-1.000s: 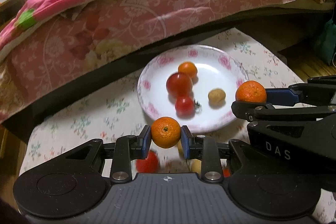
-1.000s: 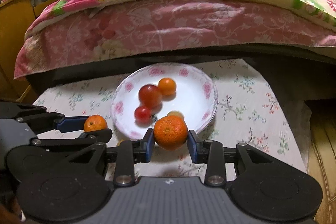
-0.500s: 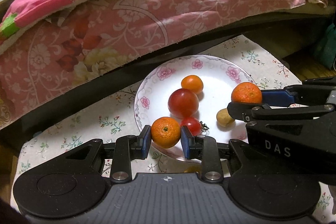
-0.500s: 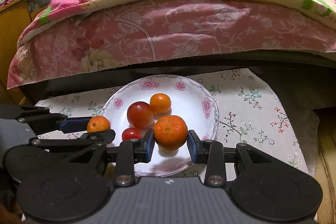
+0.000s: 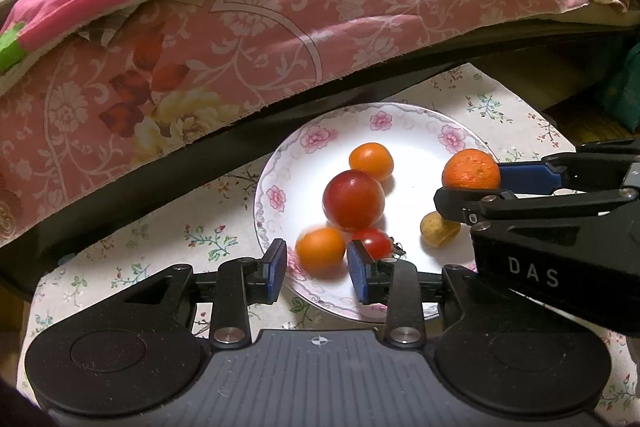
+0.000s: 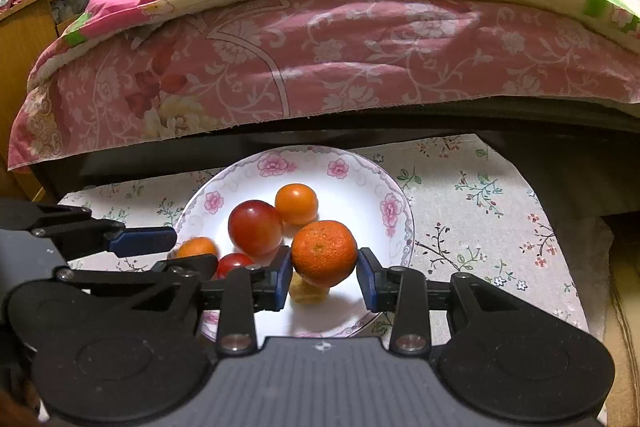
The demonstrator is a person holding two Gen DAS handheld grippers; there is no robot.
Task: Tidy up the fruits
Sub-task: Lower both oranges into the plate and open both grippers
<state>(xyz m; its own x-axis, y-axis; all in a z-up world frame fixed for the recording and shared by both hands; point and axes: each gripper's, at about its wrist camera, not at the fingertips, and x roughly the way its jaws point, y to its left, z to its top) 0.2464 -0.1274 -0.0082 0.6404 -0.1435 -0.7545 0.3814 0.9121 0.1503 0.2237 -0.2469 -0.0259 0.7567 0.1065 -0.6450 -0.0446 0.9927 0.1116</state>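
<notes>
A white plate with pink flowers holds a large red tomato, a small orange fruit, a cherry tomato and a tan lump. My left gripper hangs over the plate's near left rim and its jaws are opening. A small mandarin sits blurred between the pads with a gap on its left side. My right gripper is shut on a bigger mandarin, held just above the plate's middle and over the tan lump.
The plate rests on a flowered cloth over a low table. A bed with a pink floral cover overhangs the dark far edge. Wooden furniture stands at far left. The cloth to the plate's right is bare.
Both grippers moved forward and slightly down until they hang over the plate. The left jaws have parted and let go of the small mandarin; the right still grips its own.
</notes>
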